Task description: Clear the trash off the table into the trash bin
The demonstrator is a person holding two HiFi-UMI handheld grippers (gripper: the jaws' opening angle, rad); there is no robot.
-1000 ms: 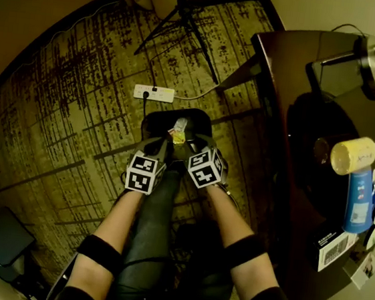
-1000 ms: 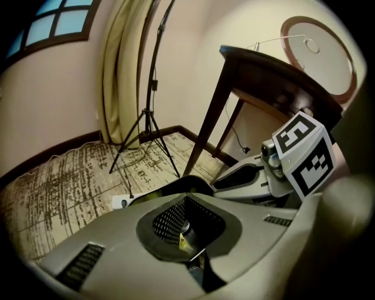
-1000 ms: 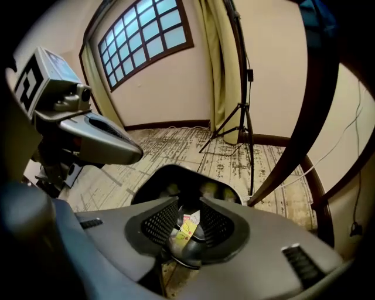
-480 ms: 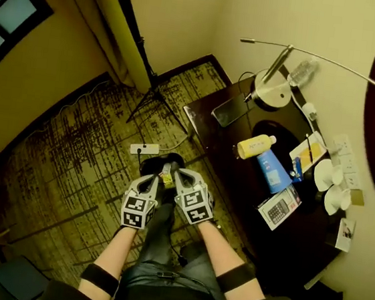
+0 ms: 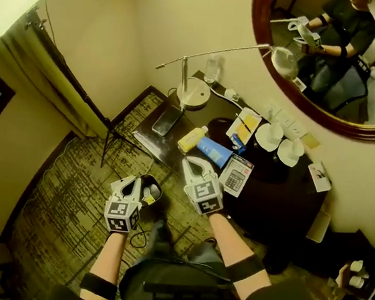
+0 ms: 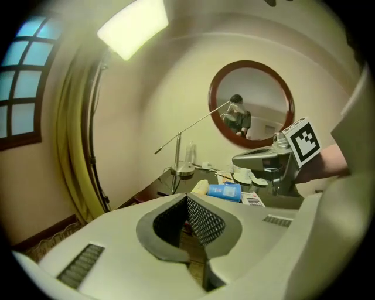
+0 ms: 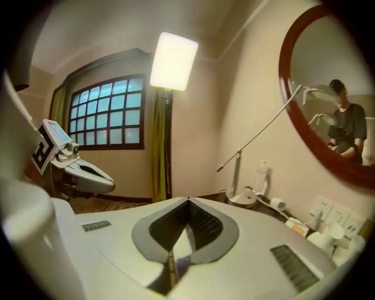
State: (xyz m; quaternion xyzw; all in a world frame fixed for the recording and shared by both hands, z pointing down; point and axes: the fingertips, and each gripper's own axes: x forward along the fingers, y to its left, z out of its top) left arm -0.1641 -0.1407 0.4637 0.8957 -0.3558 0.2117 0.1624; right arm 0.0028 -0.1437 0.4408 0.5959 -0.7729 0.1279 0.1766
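When I checked the left gripper [image 6: 187, 198] in its own view, its jaws were closed, mesh pad against mesh pad, with nothing gripped. I made the same finding for the right gripper [image 7: 188, 201]: its jaws were together at the tips. A pale sliver showed low in the slot behind its pads, and I could not tell what it was. In the head view, the black trash bin [image 5: 156, 180] stood on the patterned carpet [image 5: 69, 186] near the front edge of the dark wooden table [image 5: 278, 183], and a yellow scrap of trash [image 5: 149, 195] lay inside it. The left gripper was held beside the bin, overlapping its left rim in that view. The right gripper pointed toward the table, its tip near a yellow bottle [image 5: 192, 139] and a blue tube [image 5: 214, 152] lying side by side; I could not confirm contact with either. A calculator [image 5: 236, 175] lay just beside the tube. Further back on the table I noted a phone [image 5: 167, 119], a desk lamp [image 5: 194, 94] with a long thin arm, a clear water bottle [image 5: 212, 68] and two white cups [image 5: 270, 136]. A round wood-framed mirror [image 5: 356, 84] hung on the wall above the table, reflecting a person.
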